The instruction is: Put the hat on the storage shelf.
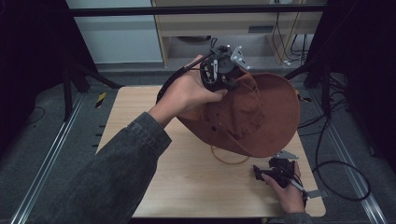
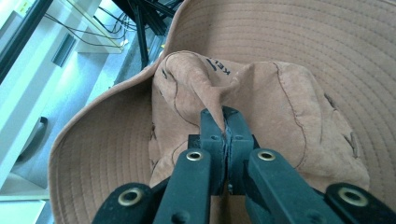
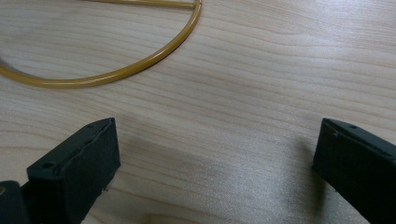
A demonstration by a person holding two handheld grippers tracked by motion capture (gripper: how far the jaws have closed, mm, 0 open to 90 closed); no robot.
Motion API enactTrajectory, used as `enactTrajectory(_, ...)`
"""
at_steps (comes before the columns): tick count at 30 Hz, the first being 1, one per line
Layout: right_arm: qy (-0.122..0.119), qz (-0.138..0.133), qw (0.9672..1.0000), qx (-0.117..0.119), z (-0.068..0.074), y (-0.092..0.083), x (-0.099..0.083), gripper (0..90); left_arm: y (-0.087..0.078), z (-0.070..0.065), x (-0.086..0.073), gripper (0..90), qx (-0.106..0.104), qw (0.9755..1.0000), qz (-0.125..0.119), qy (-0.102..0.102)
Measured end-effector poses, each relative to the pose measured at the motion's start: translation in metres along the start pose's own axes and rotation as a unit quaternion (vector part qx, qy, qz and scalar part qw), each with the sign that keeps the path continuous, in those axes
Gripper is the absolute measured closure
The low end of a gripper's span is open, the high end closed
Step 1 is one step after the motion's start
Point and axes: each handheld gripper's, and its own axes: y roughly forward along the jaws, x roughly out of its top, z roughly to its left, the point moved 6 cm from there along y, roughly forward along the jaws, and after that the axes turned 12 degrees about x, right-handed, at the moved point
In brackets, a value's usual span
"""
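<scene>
A brown wide-brimmed hat (image 1: 254, 116) hangs tilted above the wooden table (image 1: 187, 177), its brim hanging just over the tabletop. My left gripper (image 1: 233, 79) holds it from the top, raised at the far side. In the left gripper view the jaws are shut on a pinched fold of the hat's crown (image 2: 219, 100). A thin yellow cord (image 1: 229, 160) loops on the table under the hat; it curves across the wood as the cord (image 3: 116, 70) in the right gripper view. My right gripper (image 1: 268, 170) rests low at the front right, jaws wide open over bare wood (image 3: 219, 154).
Black cables (image 1: 336, 163) trail on the floor right of the table. A pale cabinet (image 1: 224, 28) stands behind the table, and dark stand legs (image 1: 79, 74) at the far left.
</scene>
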Motion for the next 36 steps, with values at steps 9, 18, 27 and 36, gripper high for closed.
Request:
enactTrajectory(9, -0.008, -0.001, 1.0000, -0.001, -0.001, 0.000, 0.000, 0.7, 0.013, 0.006, 0.002, 88.3, 0.002, 1.0000, 0.004, -0.008)
enactTrajectory(18, -0.010, -0.001, 1.0000, -0.001, -0.002, 0.000, 0.000, 0.7, 0.029, 0.004, -0.002, 88.3, -0.002, 0.9998, 0.010, -0.014)
enactTrajectory(27, -0.011, 0.000, 0.9999, -0.001, -0.002, 0.000, 0.000, 0.7, 0.043, -0.008, 0.001, 88.0, -0.008, 0.9998, 0.017, -0.004)
enactTrajectory(36, -0.011, 0.000, 0.9999, 0.000, -0.002, -0.001, 0.000, 0.7, 0.052, -0.010, -0.002, 87.4, -0.012, 0.9997, 0.019, -0.012)
